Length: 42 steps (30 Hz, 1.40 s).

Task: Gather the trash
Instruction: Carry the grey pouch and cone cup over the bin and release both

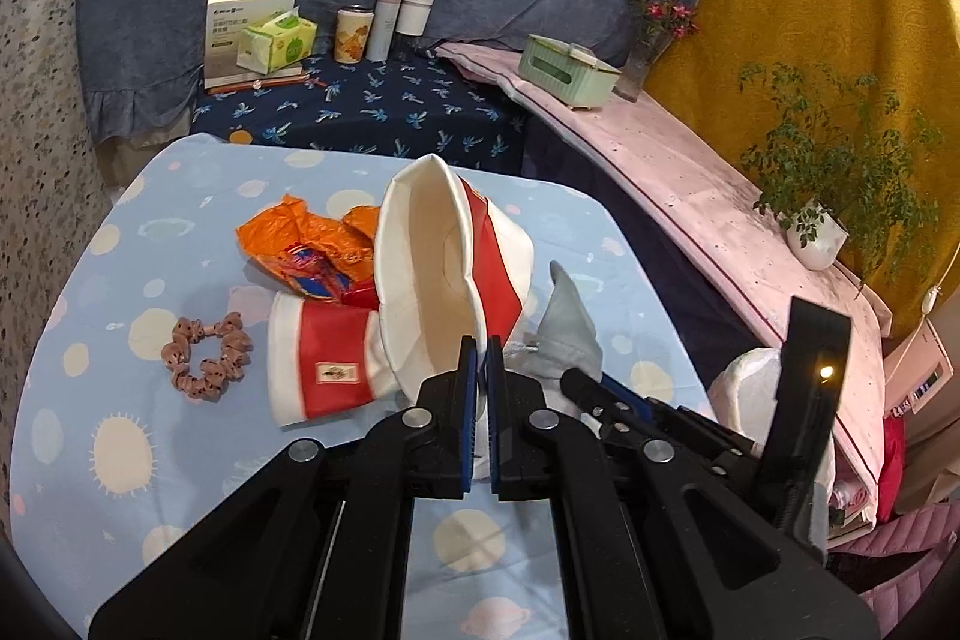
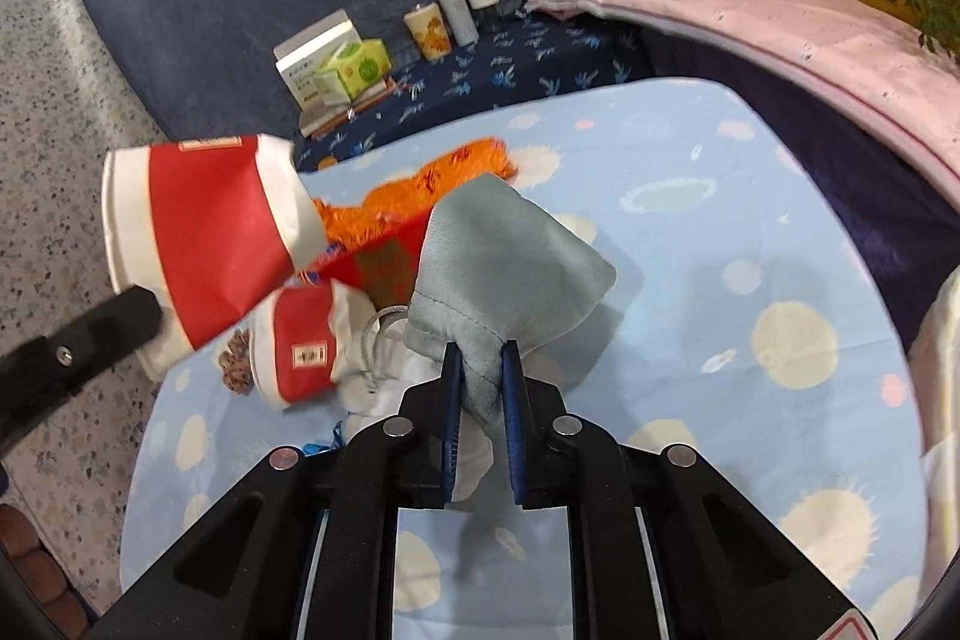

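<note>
Two red-and-white paper cups are showing over the blue dotted bench [image 1: 90,436]. Furthest left, a pink scrunchie [image 1: 207,358] is lying flat, with the second cup [image 1: 327,361] resting on its side just beside it. An orange wrapper [image 1: 300,244] is sitting crumpled behind that cup. The left tool [image 1: 478,346] is pinching the rim of the larger cup [image 1: 438,256] (its mouth tipped toward the camera), holding it raised above the bench. To the right, the right tool [image 2: 482,352] is gripping a grey cloth pouch [image 2: 510,256] at its hem, fingers pressed against the fabric.
</note>
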Each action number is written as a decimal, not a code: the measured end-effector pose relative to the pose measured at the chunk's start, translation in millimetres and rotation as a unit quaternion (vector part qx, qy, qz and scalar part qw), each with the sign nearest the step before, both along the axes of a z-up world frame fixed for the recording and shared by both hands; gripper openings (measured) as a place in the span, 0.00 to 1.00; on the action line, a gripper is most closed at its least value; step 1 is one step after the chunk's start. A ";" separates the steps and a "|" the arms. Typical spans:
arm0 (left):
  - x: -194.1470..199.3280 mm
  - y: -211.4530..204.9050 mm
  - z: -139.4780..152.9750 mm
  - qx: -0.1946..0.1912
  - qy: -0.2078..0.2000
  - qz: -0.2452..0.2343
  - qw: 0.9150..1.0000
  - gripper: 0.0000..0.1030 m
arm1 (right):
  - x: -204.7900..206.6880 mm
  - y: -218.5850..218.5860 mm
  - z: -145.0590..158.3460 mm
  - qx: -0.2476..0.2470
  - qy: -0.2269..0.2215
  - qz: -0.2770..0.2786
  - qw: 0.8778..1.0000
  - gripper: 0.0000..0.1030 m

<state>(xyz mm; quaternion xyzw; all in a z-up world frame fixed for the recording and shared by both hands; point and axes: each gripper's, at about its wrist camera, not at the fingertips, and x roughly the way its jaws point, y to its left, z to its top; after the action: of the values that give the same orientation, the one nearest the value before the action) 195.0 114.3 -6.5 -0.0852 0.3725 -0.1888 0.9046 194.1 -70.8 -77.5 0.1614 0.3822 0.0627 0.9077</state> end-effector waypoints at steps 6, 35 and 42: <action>-12.5 -18.6 9.5 -0.002 -0.008 -0.012 1.000 0.02 | -16.4 -23.8 14.3 0.007 -0.003 -0.013 1.000 0.15; -14.8 -50.8 -14.8 0.015 0.016 -0.031 0.999 0.02 | -31.5 -69.9 -9.0 0.022 0.001 -0.053 0.998 0.12; -18.3 -75.5 -5.6 0.018 0.007 -0.050 0.999 0.02 | -47.6 -96.6 27.7 0.026 -0.037 -0.074 0.996 0.12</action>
<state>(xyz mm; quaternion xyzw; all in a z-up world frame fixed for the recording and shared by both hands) 176.8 38.8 -12.1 -0.0515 0.3855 -0.2268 0.8929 146.5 -167.4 -49.8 0.2098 0.3335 0.0113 0.9190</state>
